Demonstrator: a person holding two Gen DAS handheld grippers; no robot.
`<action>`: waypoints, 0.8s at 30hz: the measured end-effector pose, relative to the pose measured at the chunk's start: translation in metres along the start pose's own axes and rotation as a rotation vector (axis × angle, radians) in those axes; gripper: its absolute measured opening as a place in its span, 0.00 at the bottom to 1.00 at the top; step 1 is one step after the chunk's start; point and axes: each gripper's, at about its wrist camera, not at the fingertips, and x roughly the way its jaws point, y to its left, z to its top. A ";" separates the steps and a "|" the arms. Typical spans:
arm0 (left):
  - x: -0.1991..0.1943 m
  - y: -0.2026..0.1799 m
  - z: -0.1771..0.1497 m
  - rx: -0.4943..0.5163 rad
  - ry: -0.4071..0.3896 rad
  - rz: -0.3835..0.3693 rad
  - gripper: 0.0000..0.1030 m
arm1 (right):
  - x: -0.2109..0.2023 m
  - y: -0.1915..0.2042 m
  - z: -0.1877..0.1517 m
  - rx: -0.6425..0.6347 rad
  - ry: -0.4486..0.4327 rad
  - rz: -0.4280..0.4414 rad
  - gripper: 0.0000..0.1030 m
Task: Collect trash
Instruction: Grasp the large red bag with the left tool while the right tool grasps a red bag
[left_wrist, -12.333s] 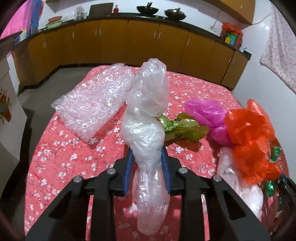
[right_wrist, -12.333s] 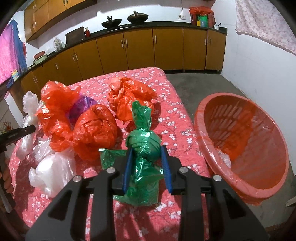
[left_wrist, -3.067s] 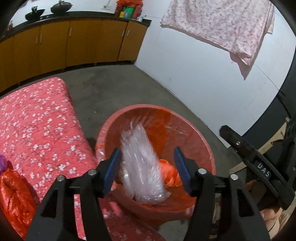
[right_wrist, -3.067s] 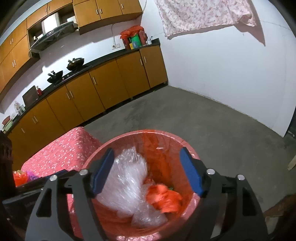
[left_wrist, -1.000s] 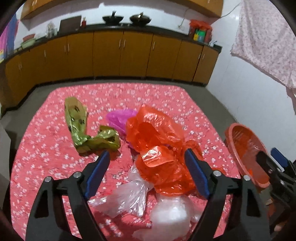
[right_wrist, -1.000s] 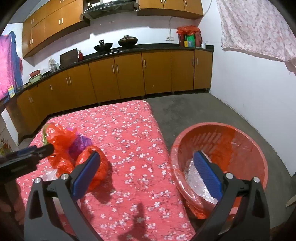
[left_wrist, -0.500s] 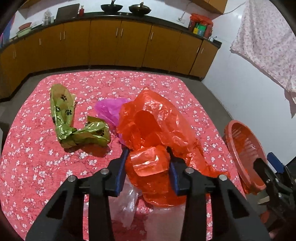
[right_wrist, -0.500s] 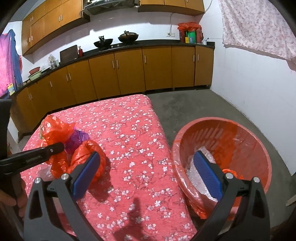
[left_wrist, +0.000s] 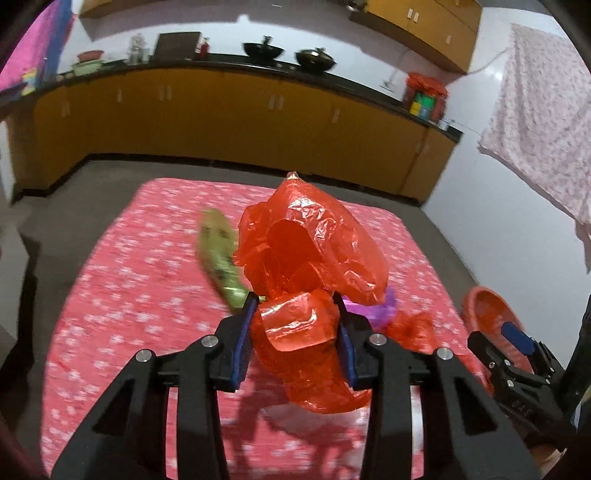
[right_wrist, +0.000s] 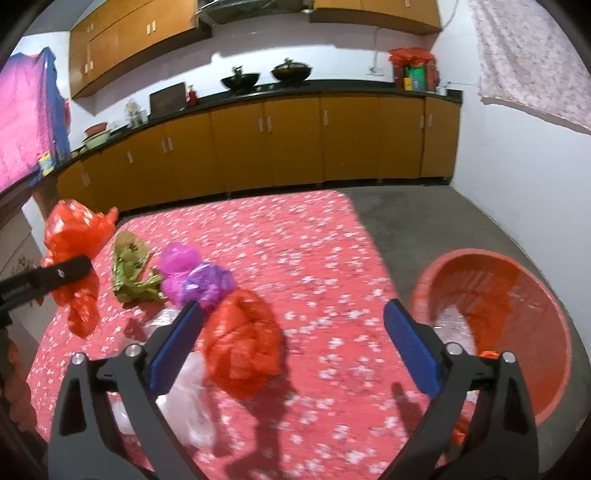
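Note:
My left gripper (left_wrist: 295, 325) is shut on a crumpled orange plastic bag (left_wrist: 310, 251) and holds it up above the red flowered table (left_wrist: 147, 277). In the right wrist view that same bag (right_wrist: 74, 236) hangs at the far left. My right gripper (right_wrist: 295, 332) stands wide open, its jaws closing, low over the table. A second orange bag (right_wrist: 240, 350) lies between its fingers near the left pad, untouched. The orange basin (right_wrist: 517, 295) stands on the floor to the right, with clear plastic inside.
On the table lie a green wrapper bag (right_wrist: 129, 266), a pink and purple bag (right_wrist: 195, 277) and a clear plastic bag (right_wrist: 184, 387). Yellow kitchen cabinets (right_wrist: 295, 140) run along the back wall. Grey floor lies between table and basin.
The left gripper, shut on the orange bag, has lifted it off the pile. The right gripper has swung from the basin towards the second orange bag, and its jaws have narrowed slightly.

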 end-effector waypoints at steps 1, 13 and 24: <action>-0.001 0.006 0.000 -0.002 -0.002 0.016 0.38 | 0.005 0.006 -0.001 -0.004 0.015 0.012 0.87; 0.001 0.042 -0.015 -0.034 0.036 0.097 0.38 | 0.057 0.027 -0.010 -0.024 0.142 0.011 0.77; 0.009 0.041 -0.015 -0.031 0.055 0.079 0.38 | 0.068 0.020 -0.016 -0.014 0.205 0.047 0.52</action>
